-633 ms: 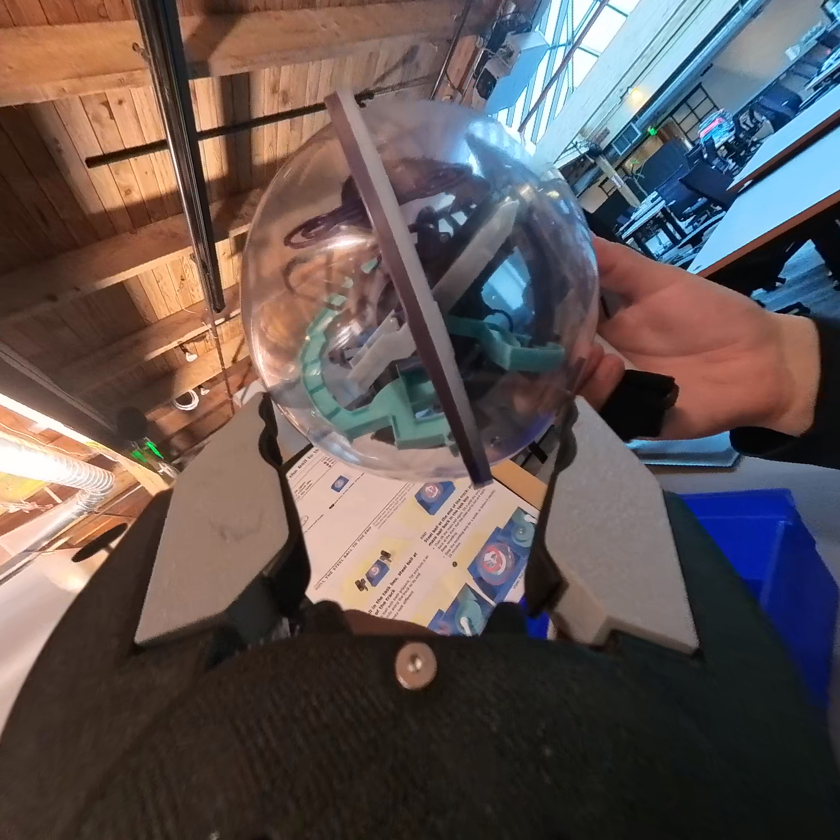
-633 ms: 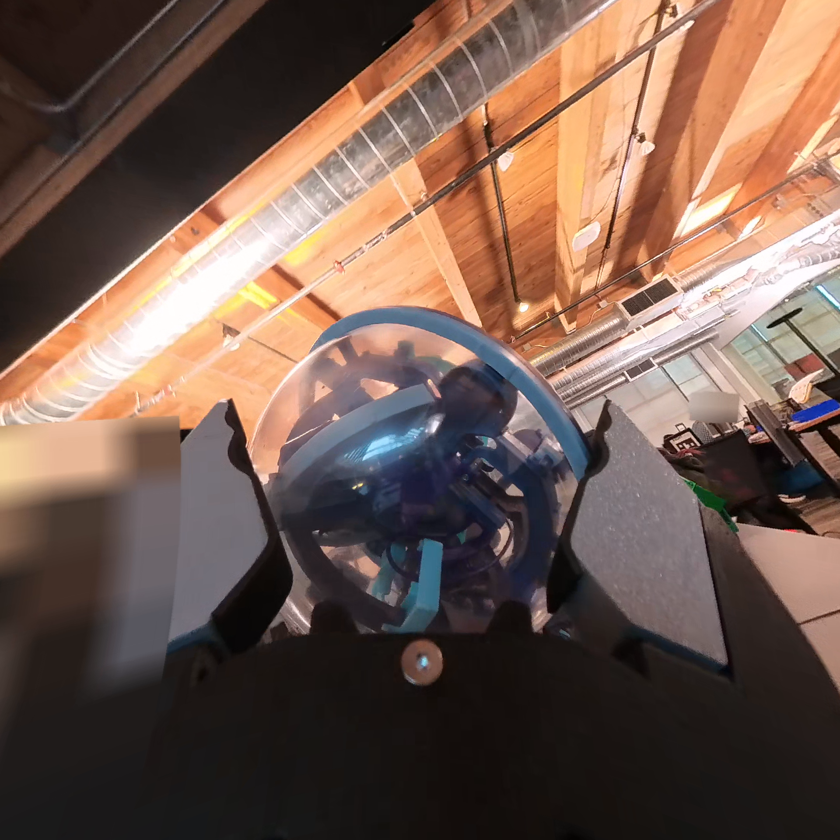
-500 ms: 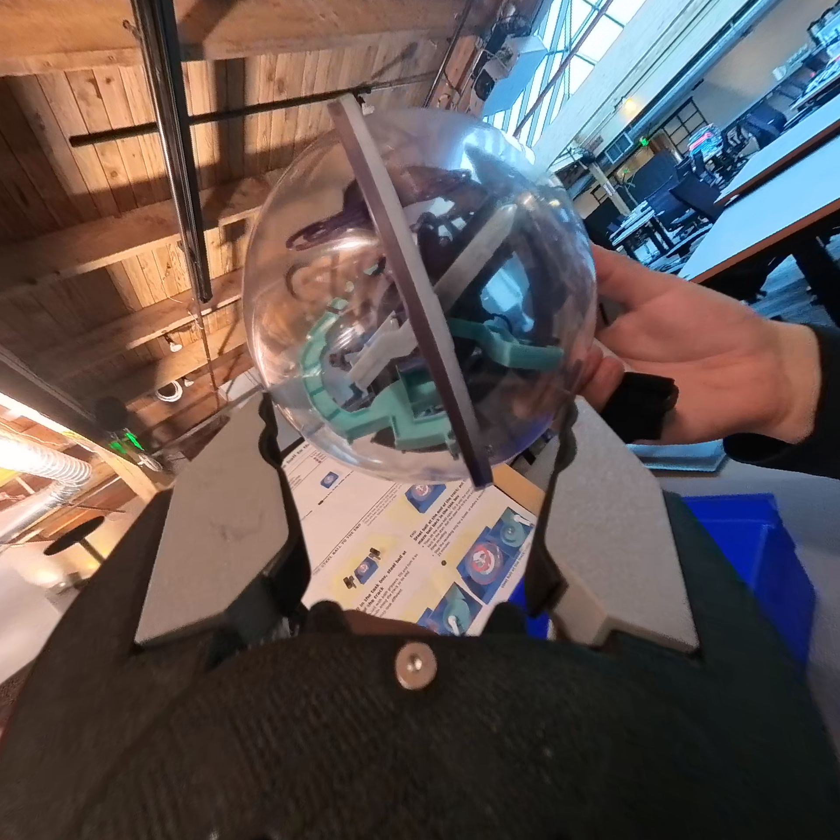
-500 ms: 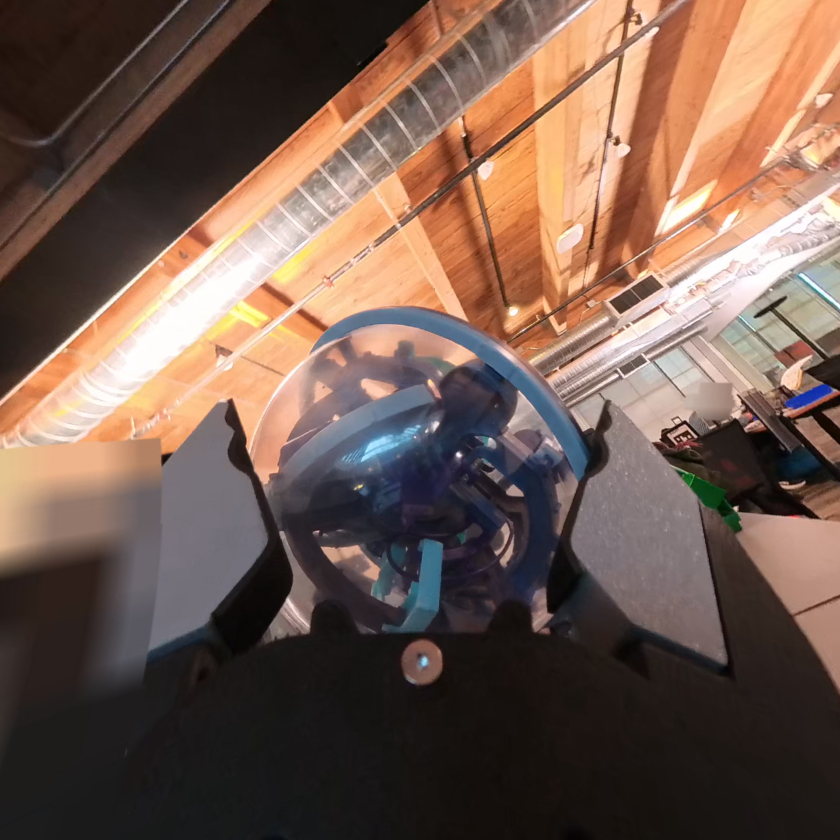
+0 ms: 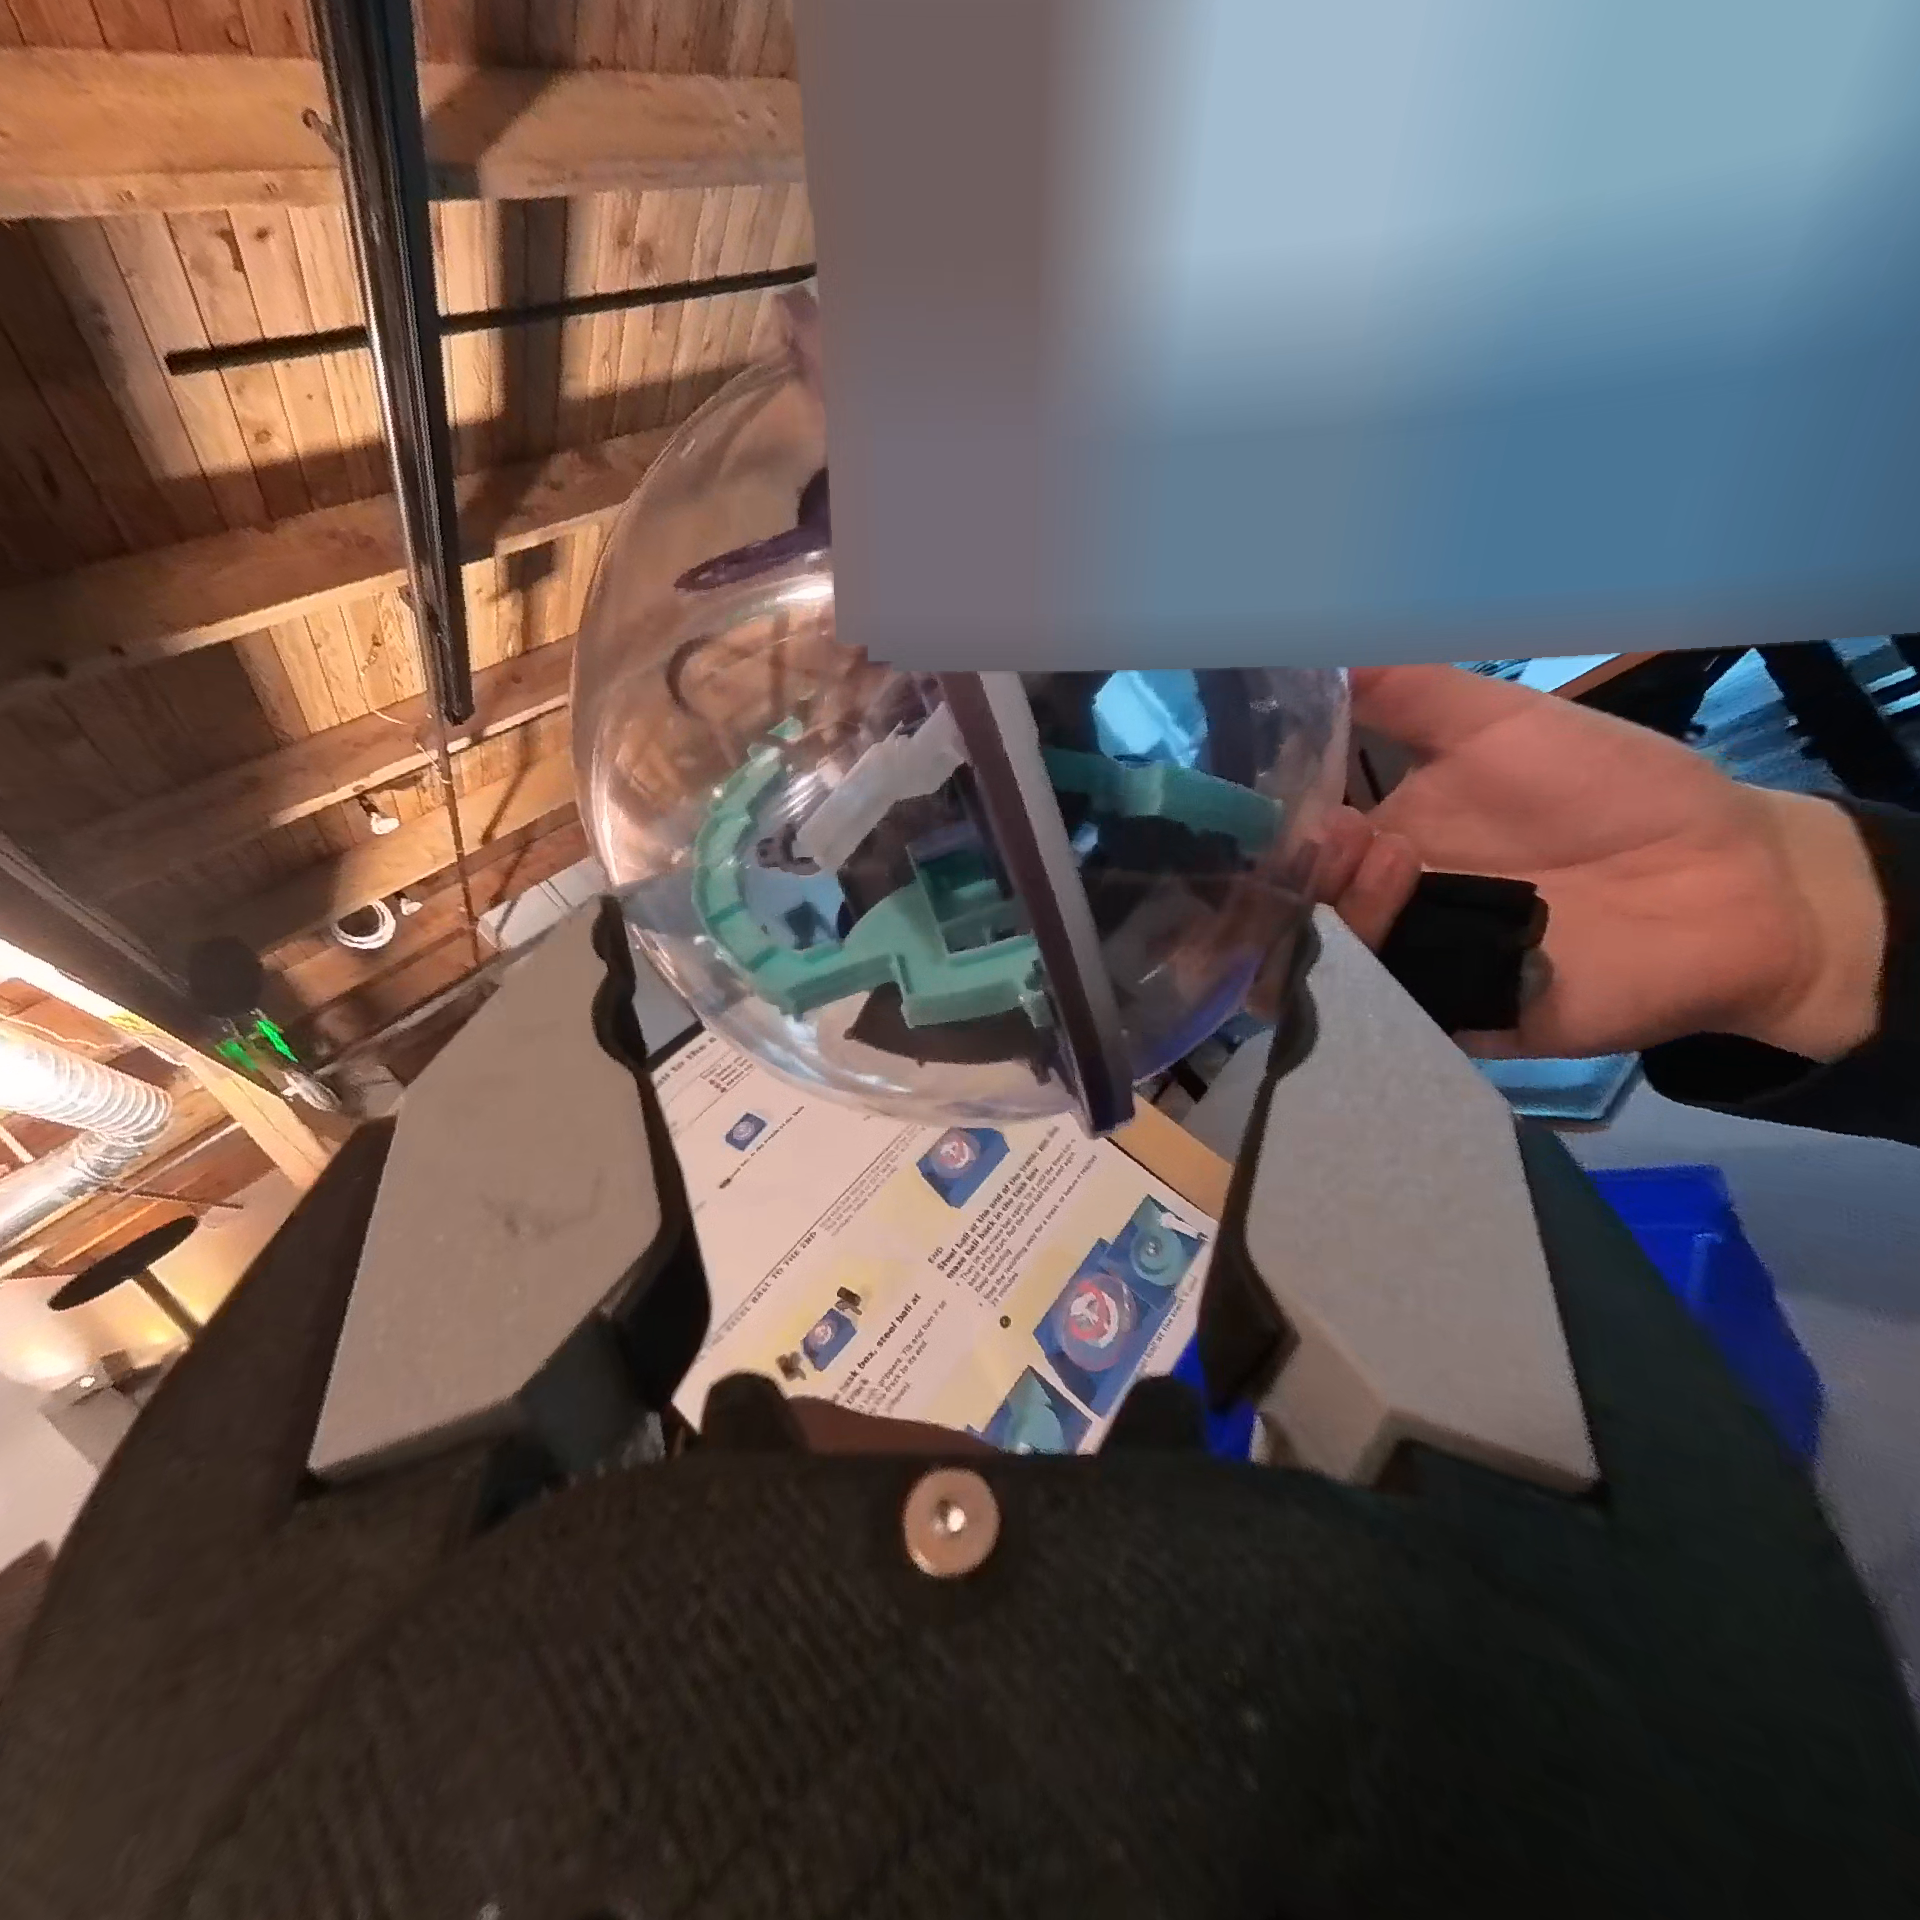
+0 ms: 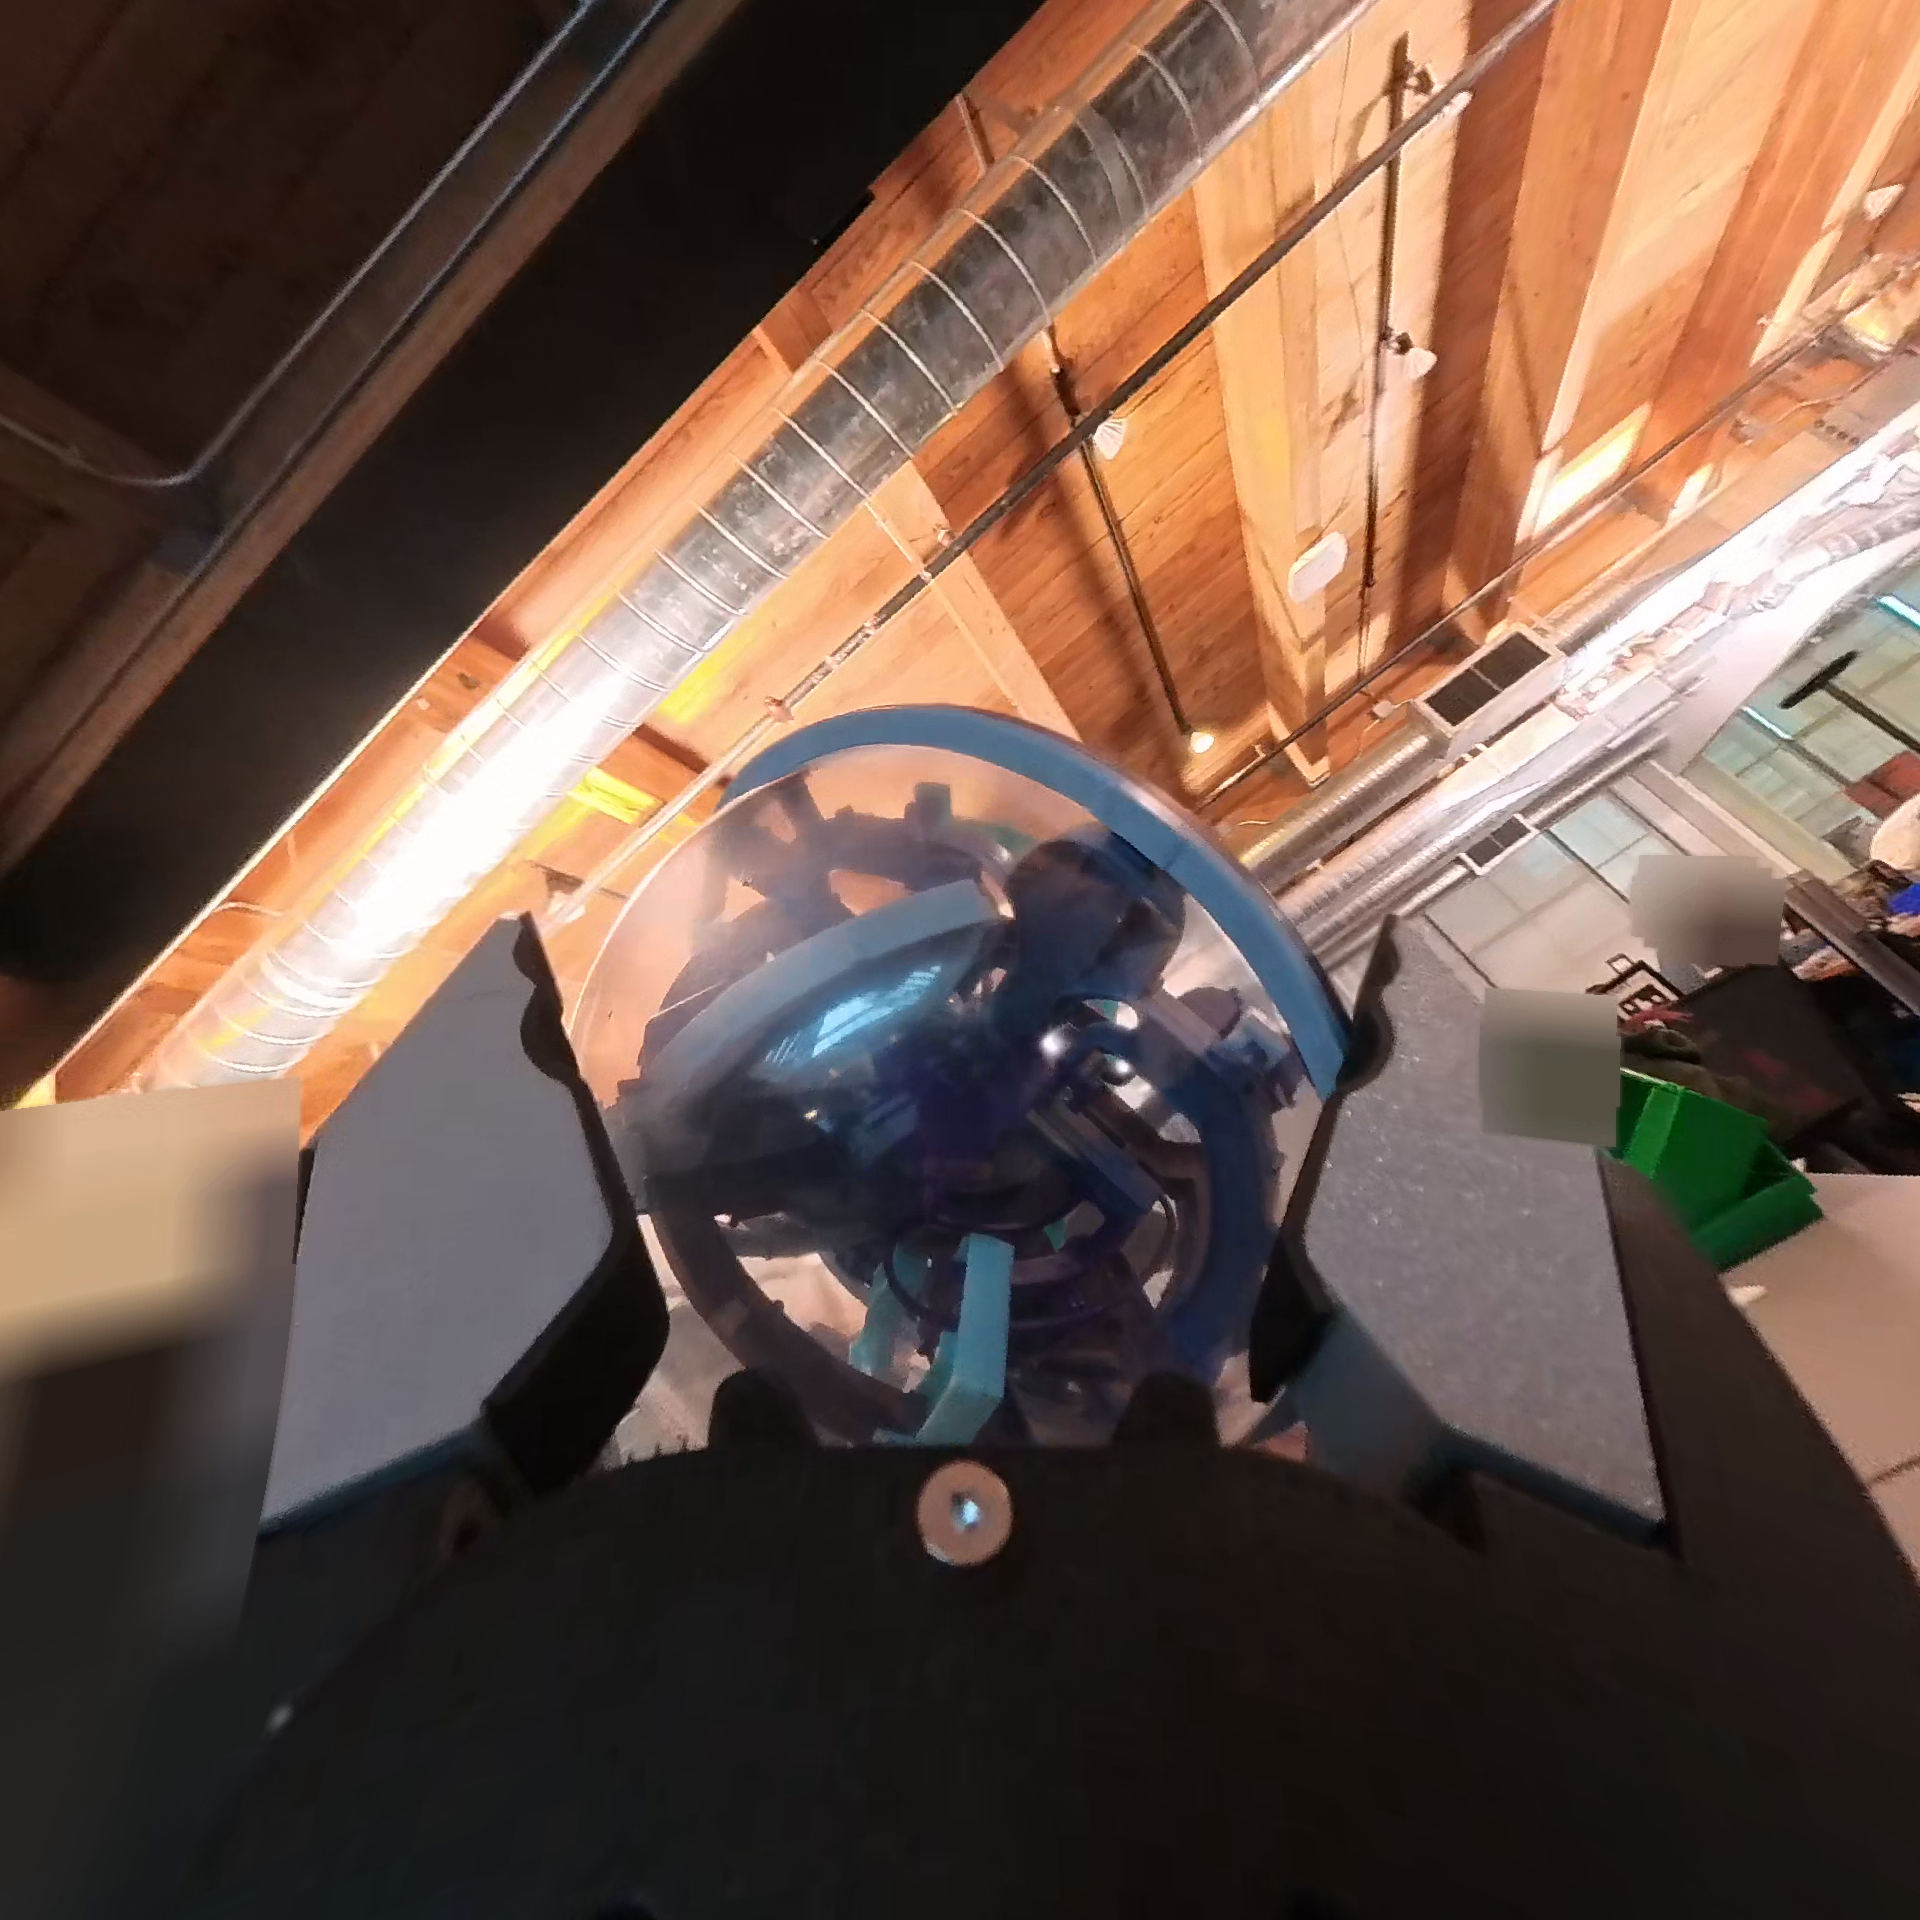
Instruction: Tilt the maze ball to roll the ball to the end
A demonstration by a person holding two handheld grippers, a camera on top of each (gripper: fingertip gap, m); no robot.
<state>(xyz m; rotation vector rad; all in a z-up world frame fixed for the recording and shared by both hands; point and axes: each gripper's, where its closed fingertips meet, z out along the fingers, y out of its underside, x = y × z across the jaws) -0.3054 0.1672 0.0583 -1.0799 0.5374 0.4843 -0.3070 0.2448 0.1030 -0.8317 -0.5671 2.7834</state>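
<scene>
1. Left wrist view: your left gripper [image 5: 956,935] has its fingers spread wide around the lower part of the maze ball [image 5: 935,862], a clear globe with green and dark tracks inside. Both fingertips sit against the shell, so the ball is clamped between them.
2. A dark flat band [image 5: 1049,904] runs across the globe, tilted, its lower end pointing toward you.
3. A hand [image 5: 1621,842] holds a black handle just right of the ball.
4. Below the ball, between the fingers, lies an instruction sheet [image 5: 914,1268]; a blue bin [image 5: 1704,1299] sits to its right.
5. Right wrist view: your right gripper [image 6: 951,997] is also spread wide, with the maze ball [image 6: 935,1070] seated deep between its fingers and both pads touching the shell.
6. The blue ring [image 6: 1195,831] arches over the top of the globe.
7. I cannot tell where the small ball inside is.
8. A green bin [image 6: 1704,1174] stands far right.
</scene>
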